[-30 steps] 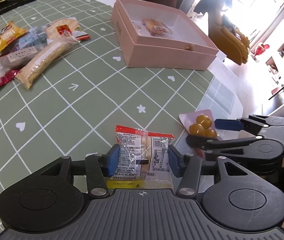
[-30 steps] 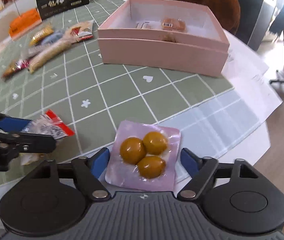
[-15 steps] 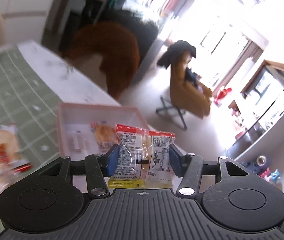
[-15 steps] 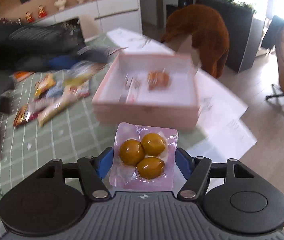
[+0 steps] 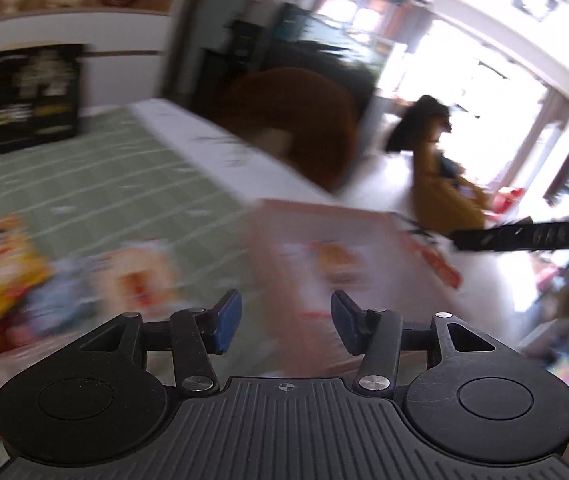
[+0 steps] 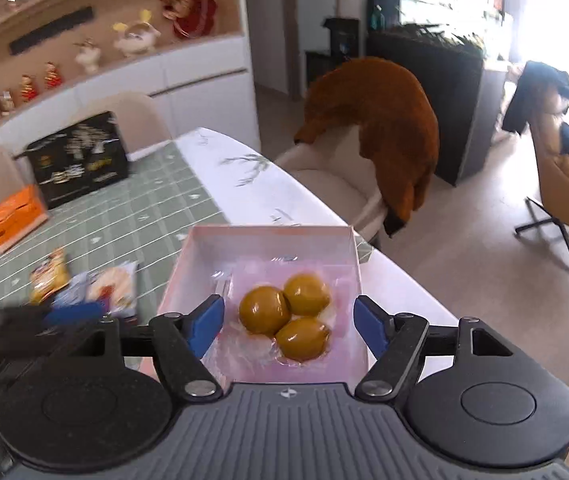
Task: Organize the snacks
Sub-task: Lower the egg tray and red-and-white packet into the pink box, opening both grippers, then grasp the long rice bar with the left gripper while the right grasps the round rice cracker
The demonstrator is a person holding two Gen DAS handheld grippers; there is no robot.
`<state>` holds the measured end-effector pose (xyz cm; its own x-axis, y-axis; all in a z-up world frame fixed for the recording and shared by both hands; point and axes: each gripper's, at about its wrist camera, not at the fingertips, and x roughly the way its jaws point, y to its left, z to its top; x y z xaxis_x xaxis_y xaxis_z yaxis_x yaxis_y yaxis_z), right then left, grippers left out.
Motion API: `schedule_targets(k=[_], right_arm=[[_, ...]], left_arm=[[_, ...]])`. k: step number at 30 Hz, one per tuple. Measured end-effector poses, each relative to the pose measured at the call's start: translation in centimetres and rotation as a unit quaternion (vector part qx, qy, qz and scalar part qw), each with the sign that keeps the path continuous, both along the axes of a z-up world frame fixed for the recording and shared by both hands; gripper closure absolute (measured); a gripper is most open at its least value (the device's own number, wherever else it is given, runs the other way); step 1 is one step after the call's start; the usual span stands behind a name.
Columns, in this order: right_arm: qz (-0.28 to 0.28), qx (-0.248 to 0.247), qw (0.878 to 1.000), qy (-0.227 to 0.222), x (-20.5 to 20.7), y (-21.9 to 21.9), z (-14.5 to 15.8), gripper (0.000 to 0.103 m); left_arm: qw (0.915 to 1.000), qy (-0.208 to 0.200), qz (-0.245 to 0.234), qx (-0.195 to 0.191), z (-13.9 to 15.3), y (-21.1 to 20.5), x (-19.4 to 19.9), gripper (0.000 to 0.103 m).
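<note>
On the black box (image 6: 78,162), the pale writing is too blurred to read.

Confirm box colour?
Pale pink box, clearest in the right wrist view.

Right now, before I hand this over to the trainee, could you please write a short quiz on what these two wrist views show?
1. True or false: the pink box holds no snacks.
2. How many yellow balls are in the clear pack?
3. The black gift box stands on: A, the floor; B, the green checked tablecloth; C, a shelf.

Key: 1 false, wrapped snacks show inside it; 2 three; 3 B.
</note>
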<state>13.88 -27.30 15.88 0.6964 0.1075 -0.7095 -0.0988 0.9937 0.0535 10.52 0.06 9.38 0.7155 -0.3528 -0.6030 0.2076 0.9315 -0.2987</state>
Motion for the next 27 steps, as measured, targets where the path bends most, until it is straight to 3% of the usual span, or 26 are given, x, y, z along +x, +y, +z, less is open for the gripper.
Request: schedule_targets(k=[4,9,12,14,16,20,23,26,27], right_arm=[[-0.006,-0.007,1.0,0.024,1.4,1.5,-1.1,0.031],[0.021,0.002,0.999,0.048,1.0,5.5,-2.2,0.031],[0.059,0.008,0.996,0.065,1.5,9.7,-2.3,0.028],[0.087,0.012,0.993,0.081,2.6,12.5,-2.1,0.019],[0.12,0.023,0.987,0.108,4.5,16.0,-2.5,0.017],[0.142,-0.002,0.98,0.143,8.3,22.2,-5.3,0.017],[0.131,-0.05,0.976,0.166,10.9,25.8,-8.9,0.017],[0.12,-0.076,0.97,0.198,12.9,27.4,-12.0,0.017],[0.119,-0.063,0.969,0.205,13.1,27.3,-12.5,0.019]], left_arm=[[0.9966,0.018,0.052,0.062,-1.9,4.0,-0.5,0.048],[0.9916,0.062,0.028,0.11,-4.5,5.4,0.0,0.048],[0.9888,0.069,0.015,0.132,-5.3,5.1,0.3,0.05],[0.989,0.073,0.003,0.129,-5.3,5.2,-0.1,0.066],[0.9897,0.082,-0.008,0.117,-5.2,5.4,-1.0,0.07],[0.9911,0.105,-0.009,0.082,-5.2,6.3,-4.4,0.072],[0.9914,0.122,0.002,0.047,-5.1,7.2,-6.5,0.071],[0.991,0.13,0.017,0.029,-5.1,8.3,-7.7,0.072],[0.9908,0.131,0.022,0.023,-5.2,8.6,-7.9,0.071]])
